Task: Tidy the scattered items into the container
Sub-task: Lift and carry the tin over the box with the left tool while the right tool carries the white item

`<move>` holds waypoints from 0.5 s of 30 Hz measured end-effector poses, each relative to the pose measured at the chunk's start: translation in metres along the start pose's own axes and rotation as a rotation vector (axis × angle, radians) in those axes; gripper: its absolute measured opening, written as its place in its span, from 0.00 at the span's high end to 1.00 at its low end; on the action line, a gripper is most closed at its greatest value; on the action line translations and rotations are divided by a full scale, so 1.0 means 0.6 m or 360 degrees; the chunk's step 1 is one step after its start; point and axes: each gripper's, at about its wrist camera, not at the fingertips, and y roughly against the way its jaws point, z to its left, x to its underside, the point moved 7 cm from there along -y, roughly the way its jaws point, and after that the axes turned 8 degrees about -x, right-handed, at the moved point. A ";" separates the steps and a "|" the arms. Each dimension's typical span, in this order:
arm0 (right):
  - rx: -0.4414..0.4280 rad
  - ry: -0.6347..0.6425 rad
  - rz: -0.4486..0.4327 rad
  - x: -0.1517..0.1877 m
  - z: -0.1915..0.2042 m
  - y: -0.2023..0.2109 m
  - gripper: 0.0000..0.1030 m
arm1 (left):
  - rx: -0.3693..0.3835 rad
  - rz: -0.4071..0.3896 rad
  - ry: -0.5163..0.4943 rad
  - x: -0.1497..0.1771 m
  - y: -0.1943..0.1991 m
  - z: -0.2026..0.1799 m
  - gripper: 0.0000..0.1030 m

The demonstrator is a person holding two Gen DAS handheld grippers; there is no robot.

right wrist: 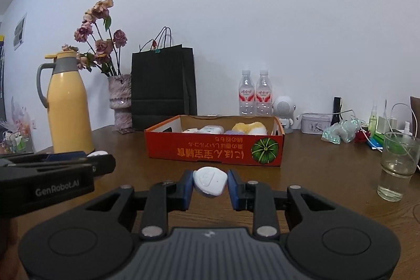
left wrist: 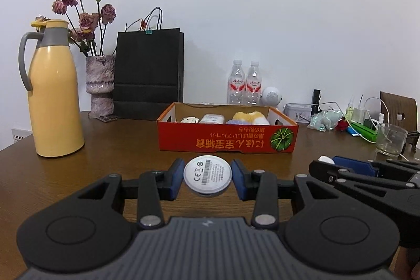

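Fingers (left wrist: pixel 207 178) clamp smooth round disc (left wrist: pixel 207 174) before cardboard box (left wrist: pixel 227 141).

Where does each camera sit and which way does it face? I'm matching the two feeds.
Left wrist: on the left gripper, facing along its fingers over the table to the box; fingers hold a disc; right gripper enters at right.
Right wrist: on the right gripper, facing the same box; fingers hold a white piece; left gripper enters at left.
Shared: box, jug, bag, bottles, glass.
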 end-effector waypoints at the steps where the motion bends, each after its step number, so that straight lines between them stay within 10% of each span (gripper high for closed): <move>1: 0.0004 -0.0002 0.0004 -0.001 -0.002 -0.003 0.74 | -0.0001 0.0005 0.0001 -0.001 -0.003 0.001 0.61; 15: -0.0062 -0.0037 -0.0065 -0.154 -0.090 -0.094 0.74 | 0.0115 -0.0052 -0.0024 -0.156 -0.140 0.022 0.61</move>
